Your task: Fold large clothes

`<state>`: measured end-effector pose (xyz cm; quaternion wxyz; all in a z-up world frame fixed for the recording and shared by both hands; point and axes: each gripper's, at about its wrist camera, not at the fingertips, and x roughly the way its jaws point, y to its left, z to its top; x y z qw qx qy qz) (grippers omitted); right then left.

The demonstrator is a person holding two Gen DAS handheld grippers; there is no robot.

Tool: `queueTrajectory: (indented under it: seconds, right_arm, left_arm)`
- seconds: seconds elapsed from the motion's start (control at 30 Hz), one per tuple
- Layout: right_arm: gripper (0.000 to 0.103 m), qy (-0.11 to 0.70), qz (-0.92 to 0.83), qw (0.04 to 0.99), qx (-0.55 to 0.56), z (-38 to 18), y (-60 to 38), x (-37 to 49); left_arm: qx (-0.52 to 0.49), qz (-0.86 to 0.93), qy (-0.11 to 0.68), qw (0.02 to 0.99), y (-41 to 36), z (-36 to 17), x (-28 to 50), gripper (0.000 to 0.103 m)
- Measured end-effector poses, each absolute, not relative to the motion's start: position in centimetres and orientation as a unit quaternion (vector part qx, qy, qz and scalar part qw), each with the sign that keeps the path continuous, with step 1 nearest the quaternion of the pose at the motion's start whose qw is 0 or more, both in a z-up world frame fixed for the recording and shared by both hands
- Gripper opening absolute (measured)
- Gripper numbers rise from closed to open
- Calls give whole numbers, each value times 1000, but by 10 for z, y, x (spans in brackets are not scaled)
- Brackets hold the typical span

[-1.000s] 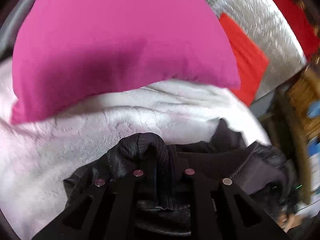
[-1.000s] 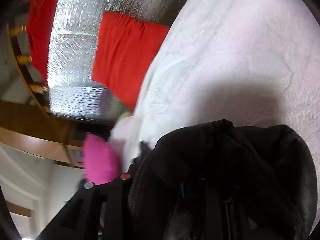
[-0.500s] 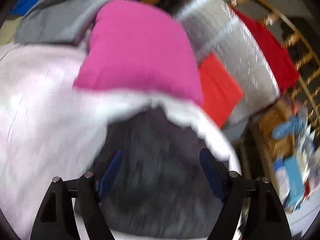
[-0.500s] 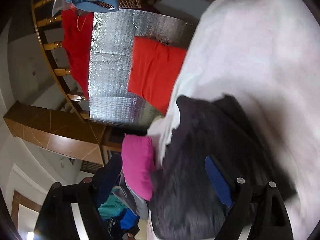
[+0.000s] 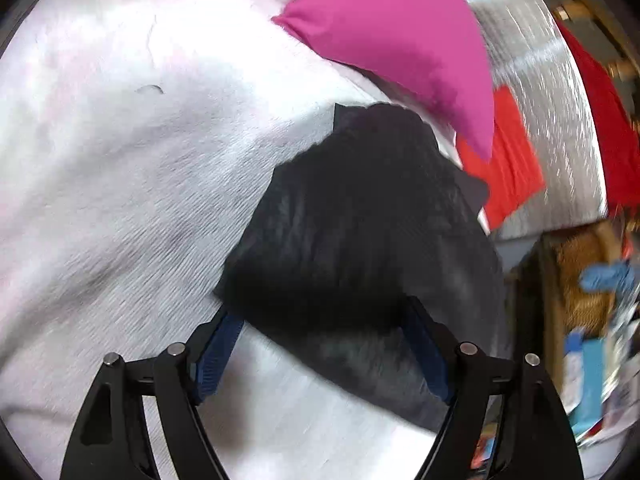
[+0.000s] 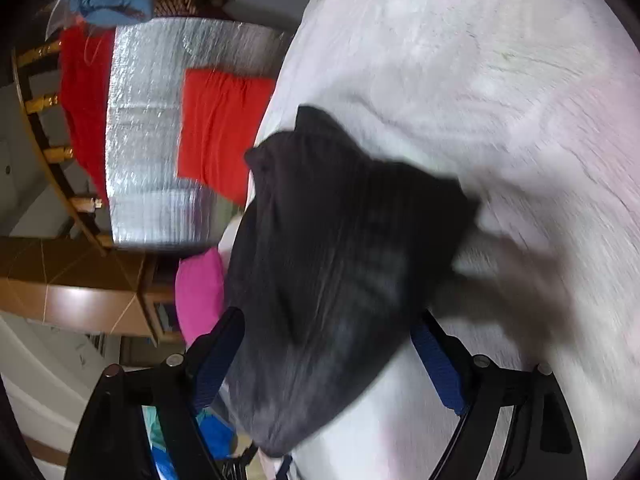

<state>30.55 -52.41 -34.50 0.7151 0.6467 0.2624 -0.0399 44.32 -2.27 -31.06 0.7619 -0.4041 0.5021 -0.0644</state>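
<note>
- A bed covered by a pale pinkish-white fleecy blanket [image 5: 132, 152] fills the left and centre of the left wrist view, and the right side of the right wrist view [image 6: 500, 92]
- A bundled black fabric garment [image 5: 352, 232] lies on the blanket, centre-right of the frame [image 6: 332, 288]
- A bright magenta pillow [image 5: 404, 36] rests on the blanket at upper right, just beyond the garment

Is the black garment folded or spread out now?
Folded: the black garment lies as a compact bundle on the white blanket, free of both open grippers.
</note>
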Motion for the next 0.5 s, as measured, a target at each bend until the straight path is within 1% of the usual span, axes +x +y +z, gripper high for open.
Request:
queueTrajectory:
  seconds: [0.07,0.17,0.2,0.23,0.27,0.3,0.37,0.47,0.5]
  right_arm:
    - [88,257,-49,723,640,-346,-526,317]
    - [87,260,-59,753,602,-339,-522,333]
    - [81,263,-69,767,581,-335,-520,337]
    - [72,269,-79,777,563,-333,-518,339]
    - [52,275,-82,781,554,-333,-519,341]
    - [48,277,-82,783,550,-333,-520,340]
    - [40,270,-76,792,542,-324,-519,334]
    - [35,265,-80,823,496,-303,-509,323]
    - [35,267,-80,827,488,-299,-506,319]
  left_arm:
    - [-408,-63,492,766,-24,-310,450,85]
    - [-404,-67,478,777,-28,-312,463,85]
    - [-412,-67,466,780,-27,-313,465,85]
    - [-416,-66,460,781,-25,-313,465,82]
    - [-417,-62,457,784,-26,-313,466,68]
    - [-416,-58,455,785,-25,-312,466,61]
    - [-418,-57,449,788,-26,-306,473,42]
    - [-381,-46,437,813,-30,-287,464,31]
    - [-374,-44,433,819,-31,-282,461,30]
